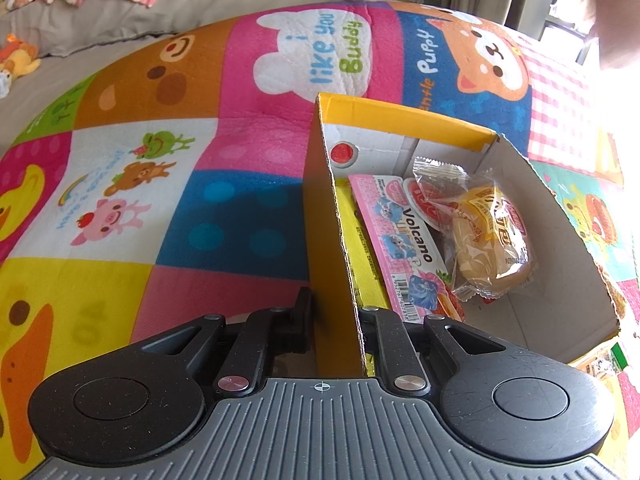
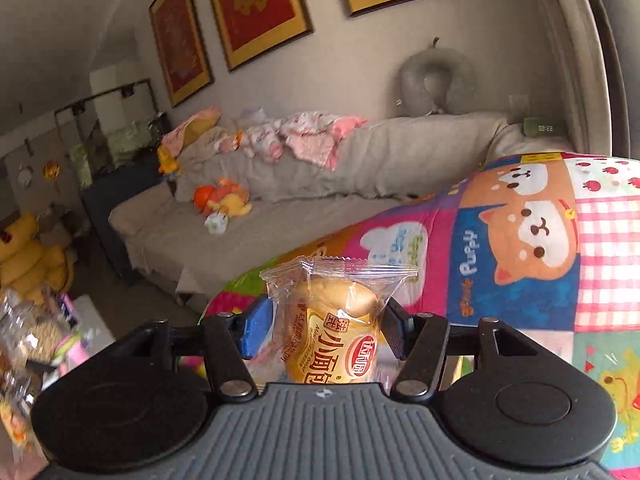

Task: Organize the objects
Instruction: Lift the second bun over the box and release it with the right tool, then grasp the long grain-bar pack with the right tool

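We pinched yellow box [image 1: 332, 240] wall with left gripper [image 1: 336, 312]. Right gripper [image 2: 324, 328] squeezed wrapped bun [image 2: 336, 320] above play mat [image 2: 520, 260]. Slippery wrapper could slide; bun might drop outside box.

A home, this was, a lived-in sitting room. A long grey sofa [image 2: 288, 208] ran along the wall, pink baby clothes [image 2: 304, 140] heaped on its backrest, a soft toy [image 2: 222, 200] lying on its seat. Red-and-gold framed pictures [image 2: 256, 8] hung above, a grey neck pillow [image 2: 436, 80] perched on the sofa's top edge, and a bright cartoon-animal quilt [image 1: 200, 140] spread across the foreground.
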`<state>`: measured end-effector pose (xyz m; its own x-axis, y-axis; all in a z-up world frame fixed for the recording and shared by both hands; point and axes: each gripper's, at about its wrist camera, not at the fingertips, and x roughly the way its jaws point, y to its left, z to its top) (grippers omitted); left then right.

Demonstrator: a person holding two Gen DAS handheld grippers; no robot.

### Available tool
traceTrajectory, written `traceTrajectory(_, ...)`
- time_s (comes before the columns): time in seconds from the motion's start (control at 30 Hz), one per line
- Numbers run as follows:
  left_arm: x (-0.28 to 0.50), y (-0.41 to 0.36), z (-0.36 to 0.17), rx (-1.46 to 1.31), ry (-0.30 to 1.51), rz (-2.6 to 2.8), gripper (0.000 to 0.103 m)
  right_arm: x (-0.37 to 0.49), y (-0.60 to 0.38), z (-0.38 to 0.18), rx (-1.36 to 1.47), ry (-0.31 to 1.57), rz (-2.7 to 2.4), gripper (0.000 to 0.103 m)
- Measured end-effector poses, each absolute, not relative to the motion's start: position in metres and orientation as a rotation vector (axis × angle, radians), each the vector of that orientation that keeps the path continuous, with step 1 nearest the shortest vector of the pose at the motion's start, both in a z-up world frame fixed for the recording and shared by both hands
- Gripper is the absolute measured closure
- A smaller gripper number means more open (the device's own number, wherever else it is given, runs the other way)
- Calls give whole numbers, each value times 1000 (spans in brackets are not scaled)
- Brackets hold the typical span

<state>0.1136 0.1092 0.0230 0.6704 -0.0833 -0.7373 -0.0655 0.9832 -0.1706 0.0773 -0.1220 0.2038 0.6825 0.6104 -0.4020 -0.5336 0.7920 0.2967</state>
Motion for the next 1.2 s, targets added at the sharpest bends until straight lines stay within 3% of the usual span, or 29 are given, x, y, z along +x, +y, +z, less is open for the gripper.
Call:
traceTrajectory(0.07,113,109,23,-188,837,-12,88,96,-116,196,197,542,650,25)
traceTrajectory(0.27,113,108,23,-185,837,-11,89,111,-128,166,249,622,587,24)
traceTrajectory(0.57,114,109,23,-191,836,-11,89,83,-191,108,-69,626,238,9)
traceTrajectory(0.9,114,109,23,-192,836,-11,89,69,-285,62,-8,769,71,5)
traceTrajectory(1.2,113,109,23,-194,837,-11,89,68,-265,34,-1,831,164,5)
